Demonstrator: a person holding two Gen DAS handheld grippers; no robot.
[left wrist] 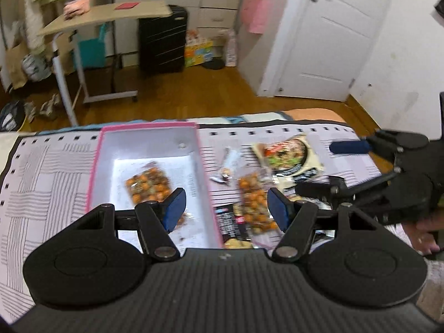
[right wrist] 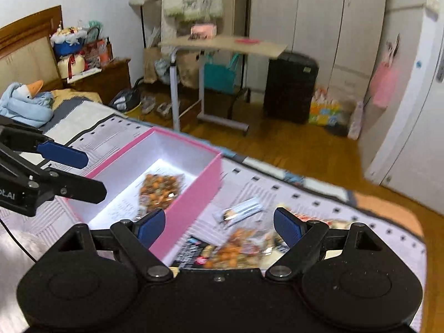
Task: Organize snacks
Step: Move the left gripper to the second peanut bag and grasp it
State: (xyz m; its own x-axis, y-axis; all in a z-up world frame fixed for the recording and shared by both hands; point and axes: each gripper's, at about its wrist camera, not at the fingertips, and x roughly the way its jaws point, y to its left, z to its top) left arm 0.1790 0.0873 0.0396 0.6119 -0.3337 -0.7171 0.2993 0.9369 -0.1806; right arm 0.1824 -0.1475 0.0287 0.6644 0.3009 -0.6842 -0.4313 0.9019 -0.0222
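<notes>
I look down at the bed cover [left wrist: 50,172] through both wrist cameras. The pink box [left wrist: 95,166] sits in the middle left of the left view, and one packet of orange snacks [left wrist: 148,184] already lies on its white floor. I judge this the only piece sorted so far.

My left gripper [left wrist: 226,208] is about half open and holds nothing; between its blue pads I see only the box wall and the loose pile. My right gripper [right wrist: 219,227] stands wider open and is empty too, and it hangs above the pile.

Outside the box, to the right of it in the left view, several things are waiting: a second orange snack packet [left wrist: 256,205], a dark packet with red label [left wrist: 231,220] partly under it, a big noodle pouch [left wrist: 291,156] further up, and a small clear wrapper [left wrist: 227,166] near the box wall. In the right view the same pile sits at the lower centre, quite blurred.

So I think the task is at an early stage, one packet in and at least four left
</notes>
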